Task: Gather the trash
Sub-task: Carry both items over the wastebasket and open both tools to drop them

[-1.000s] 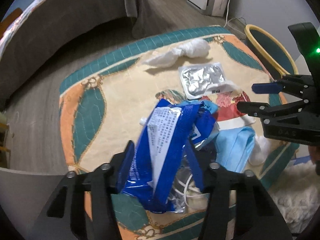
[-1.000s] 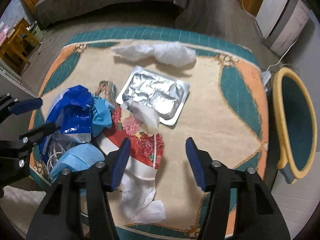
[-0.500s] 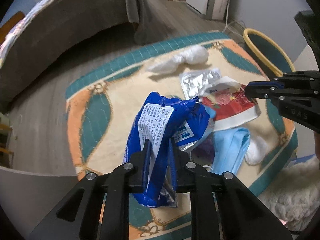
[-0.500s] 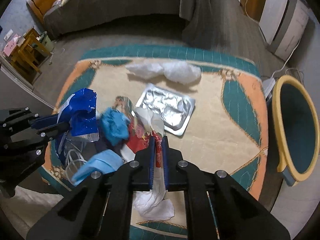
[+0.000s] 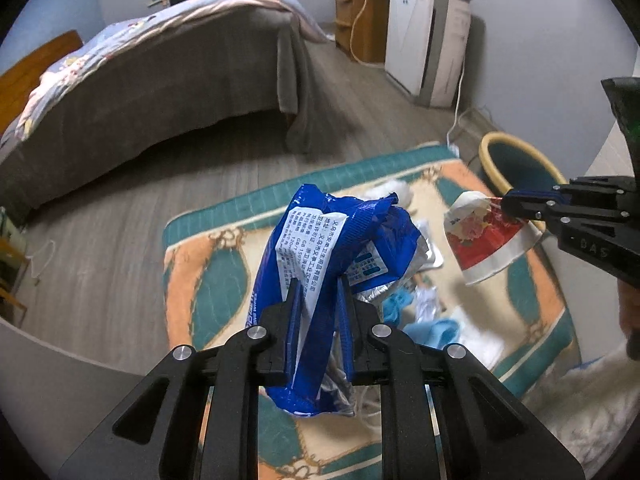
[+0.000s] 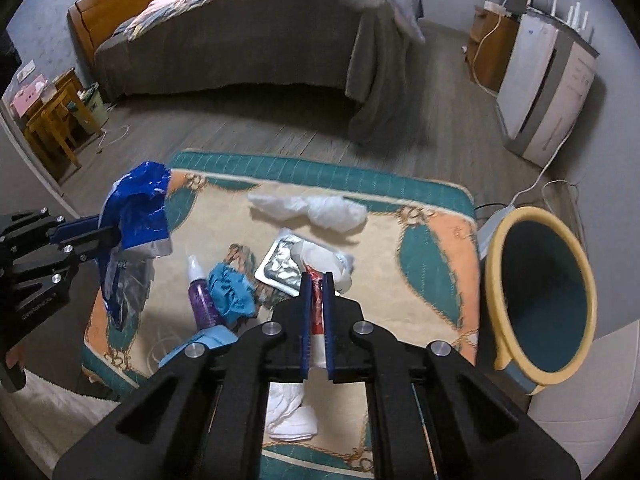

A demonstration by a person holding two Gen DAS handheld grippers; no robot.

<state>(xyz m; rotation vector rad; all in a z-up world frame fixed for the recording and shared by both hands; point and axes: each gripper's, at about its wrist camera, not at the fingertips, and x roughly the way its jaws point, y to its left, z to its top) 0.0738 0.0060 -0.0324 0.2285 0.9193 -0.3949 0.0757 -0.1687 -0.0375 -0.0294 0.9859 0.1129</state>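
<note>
My left gripper (image 5: 318, 292) is shut on a crumpled blue plastic wrapper (image 5: 332, 248) and holds it above the rug; it also shows in the right wrist view (image 6: 136, 208). My right gripper (image 6: 317, 280) is shut on the rim of a red and white paper cup (image 5: 490, 240), lifted off the rug; only a red sliver of the cup (image 6: 316, 304) shows between its pads. A teal bin with a yellow rim (image 6: 540, 292) stands on the floor at the right. On the rug lie a white plastic bag (image 6: 320, 210), a foil tray (image 6: 280, 266), a purple bottle (image 6: 204, 300), a blue cloth (image 6: 232, 292) and white tissue (image 6: 292, 416).
The patterned rug (image 6: 420, 240) lies on a grey wood floor. A bed with a grey cover (image 6: 260, 48) stands behind it. A white appliance (image 6: 548, 92) with cables stands at the right wall. Small wooden furniture (image 6: 56, 112) is at the far left. A white fluffy mat (image 5: 592, 412) lies near me.
Both grippers closed on their items and rose from the rug: the left with the blue wrapper, the right with the paper cup. The purple bottle and blue cloth are uncovered.
</note>
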